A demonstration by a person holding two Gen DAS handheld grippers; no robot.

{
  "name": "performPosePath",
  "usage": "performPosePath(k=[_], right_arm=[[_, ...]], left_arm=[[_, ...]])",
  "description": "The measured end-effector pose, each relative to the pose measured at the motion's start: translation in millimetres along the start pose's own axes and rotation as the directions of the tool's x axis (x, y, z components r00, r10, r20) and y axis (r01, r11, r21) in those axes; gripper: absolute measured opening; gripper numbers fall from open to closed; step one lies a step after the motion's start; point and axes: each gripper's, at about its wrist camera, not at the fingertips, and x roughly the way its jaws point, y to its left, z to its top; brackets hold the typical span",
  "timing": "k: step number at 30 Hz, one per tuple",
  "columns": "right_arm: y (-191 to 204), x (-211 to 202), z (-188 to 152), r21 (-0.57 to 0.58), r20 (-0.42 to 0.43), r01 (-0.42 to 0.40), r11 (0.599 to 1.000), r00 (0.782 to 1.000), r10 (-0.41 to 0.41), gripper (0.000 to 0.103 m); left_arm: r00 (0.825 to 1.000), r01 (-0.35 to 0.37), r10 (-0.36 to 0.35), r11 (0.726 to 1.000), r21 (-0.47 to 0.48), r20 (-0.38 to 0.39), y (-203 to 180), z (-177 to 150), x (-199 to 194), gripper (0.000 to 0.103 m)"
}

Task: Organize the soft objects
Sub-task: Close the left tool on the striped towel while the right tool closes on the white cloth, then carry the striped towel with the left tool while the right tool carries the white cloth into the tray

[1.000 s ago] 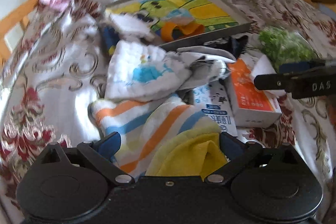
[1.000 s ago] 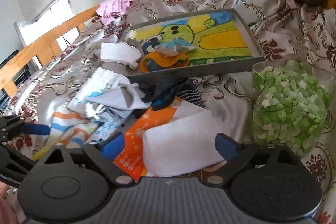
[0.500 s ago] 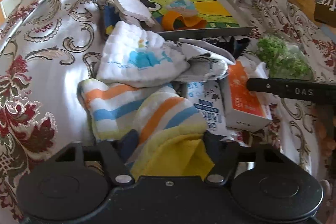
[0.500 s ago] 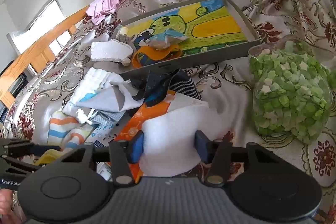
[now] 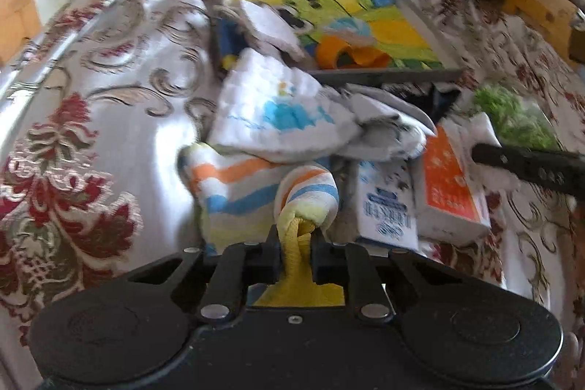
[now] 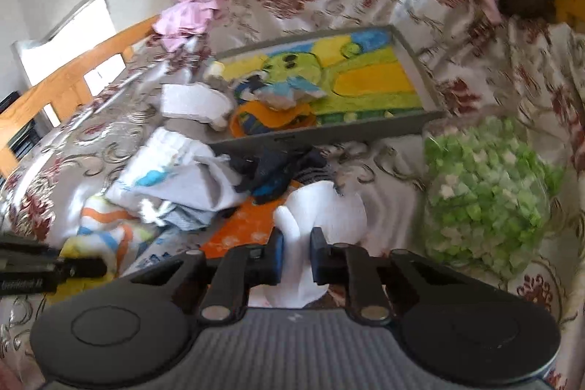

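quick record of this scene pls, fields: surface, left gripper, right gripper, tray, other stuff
surface: floral bedspread
left gripper: jaws closing on yellow cloth, striped towel bunched just ahead
right gripper: jaws closing on white cloth
tray: grey, cartoon-print base, holds orange strap and small cloths
other stuff: orange box, bag of green bits

On my feed: a yellow cloth (image 5: 296, 254) beside an orange-and-blue striped towel (image 5: 237, 192), a white cloth (image 6: 321, 211), an orange box (image 5: 449, 185), green bits in a clear bag (image 6: 486, 185), and a cream bedspread with red florals (image 5: 73, 207).
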Motion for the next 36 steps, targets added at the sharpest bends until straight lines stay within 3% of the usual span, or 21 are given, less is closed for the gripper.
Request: performPosePath(k=[5,7,8,11,13,16,19,24,26,28,30,36], right_arm=[[16.0,0.3,-1.5,-0.074,-0.009,-0.086,0.994,0.996,0.085,0.017],[22.9,-0.1,-3.1,-0.108,-0.011,-0.113,0.988,0.994,0.112,0.017],[26.1,-0.7,-4.2,-0.12,-0.013,-0.123,0.985,0.992,0.123,0.017],[35.7,-1.1,-6.4,-0.156,-0.018,-0.154,0.976,0.988,0.153,0.017],[39.7,-1.3,-8.0,-0.168,-0.023,-0.173,0.971,0.985,0.171,0.017],[45.7,-1.9,-10.1,-0.189,-0.03,-0.194,0.963,0.981,0.191,0.017],[48.5,-2.8,-11.9,-0.203,-0.034,-0.202,0.958,0.979,0.2,0.017],[48.9,-3.0,-11.6,-0.202,-0.033,-0.205,0.958,0.979,0.202,0.017],[49.1,-3.3,-11.7,-0.203,-0.032,-0.205,0.958,0.979,0.203,0.017],[49.3,-3.0,-12.3,-0.209,-0.031,-0.203,0.956,0.979,0.201,0.017],[51.0,-2.4,-13.4,-0.222,-0.031,-0.199,0.955,0.98,0.197,0.017],[55.6,-4.4,-15.3,-0.249,-0.026,-0.202,0.947,0.979,0.202,0.017]], left_arm=[[0.987,-0.149,0.15,0.989,-0.011,0.058,5.1,3.8,-1.5,0.018],[0.98,-0.191,0.193,0.981,-0.046,0.045,10.4,5.1,1.3,0.032],[0.978,-0.201,0.203,0.978,-0.058,0.037,12.8,6.2,2.8,0.034],[0.981,-0.19,0.192,0.978,-0.085,0.019,16.3,7.2,6.3,0.043],[0.986,-0.163,0.164,0.984,-0.076,0.003,13.9,6.9,9.8,0.062],[0.995,-0.086,0.081,0.992,-0.09,-0.057,12.8,5.1,19.7,0.079],[0.994,-0.043,0.031,0.993,-0.108,-0.107,14.2,4.5,31.9,0.084],[0.995,-0.025,0.006,0.982,-0.188,-0.098,21.6,4.7,36.2,0.081],[0.995,-0.02,0.0,0.979,-0.205,-0.095,25.0,5.4,36.4,0.067],[0.995,-0.041,0.021,0.979,-0.197,-0.101,24.6,5.2,37.3,0.042],[0.995,-0.043,0.024,0.981,-0.189,-0.1,22.8,4.7,35.9,0.031],[0.999,-0.012,0.006,0.991,-0.131,-0.046,8.1,1.1,20.2,0.022]])
